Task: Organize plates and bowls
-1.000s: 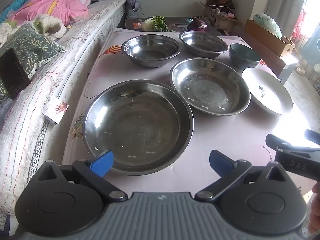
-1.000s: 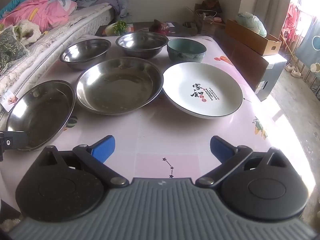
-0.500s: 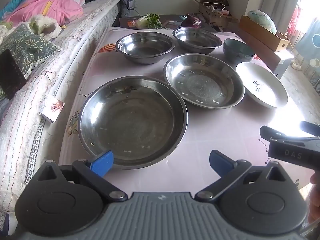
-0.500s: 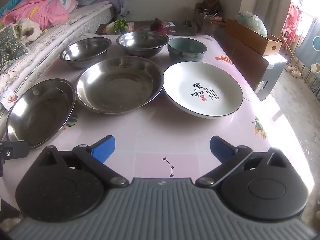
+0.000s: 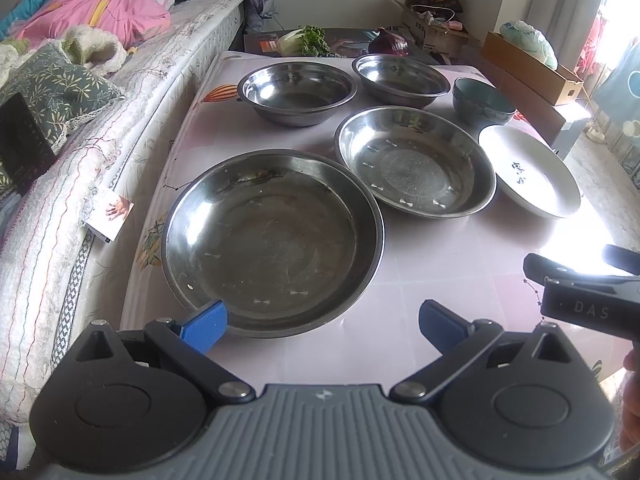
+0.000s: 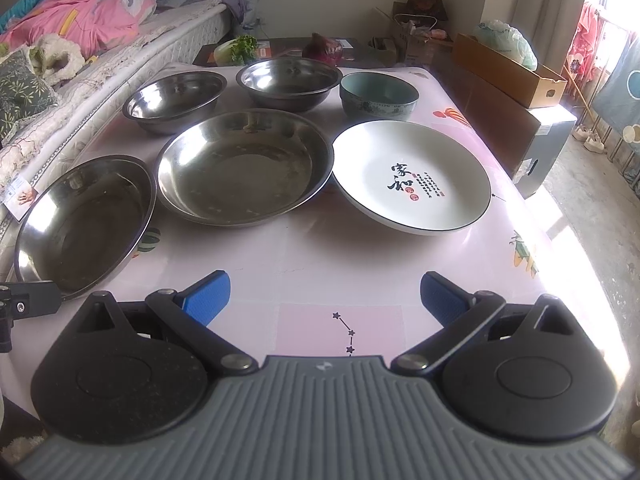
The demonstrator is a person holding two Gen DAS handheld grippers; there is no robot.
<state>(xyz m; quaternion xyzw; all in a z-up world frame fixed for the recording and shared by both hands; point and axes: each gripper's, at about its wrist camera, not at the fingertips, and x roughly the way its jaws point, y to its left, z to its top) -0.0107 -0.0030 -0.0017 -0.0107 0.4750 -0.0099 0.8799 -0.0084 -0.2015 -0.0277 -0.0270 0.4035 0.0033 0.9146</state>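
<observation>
Nothing is stacked yet, so your likely first step is picking up the near steel plate point(image 5: 272, 240) with your left gripper point(image 5: 322, 320). Its jaws stand wide and empty, the left blue pad point(image 5: 204, 322) just at the plate's near rim, the other over bare table point(image 5: 440, 256). To do it well, slide one pad under the rim lip and the other over it, bite on the rim rather than the sloped wall, and lift level, since thin steel will likely skate on the glossy cloth if you push it. The second steel plate point(image 5: 416, 166) lies just beyond to the right, nearly touching the white plate point(image 6: 412, 176); behind them stand two steel bowls point(image 5: 296, 90) point(image 5: 400, 76) and a teal ceramic bowl point(image 6: 378, 94). Plates probably nest in one pile, bowls in another, the ceramic ones handled most gently. Your right gripper point(image 6: 324, 298) hangs low over the near table edge, jaws equally wide and holding nothing, pointed at the gap before the white plate. Both tools sit roughly level, aimed forward along the table, side by side, with the bed point(image 5: 120, 92) close on your left.
</observation>
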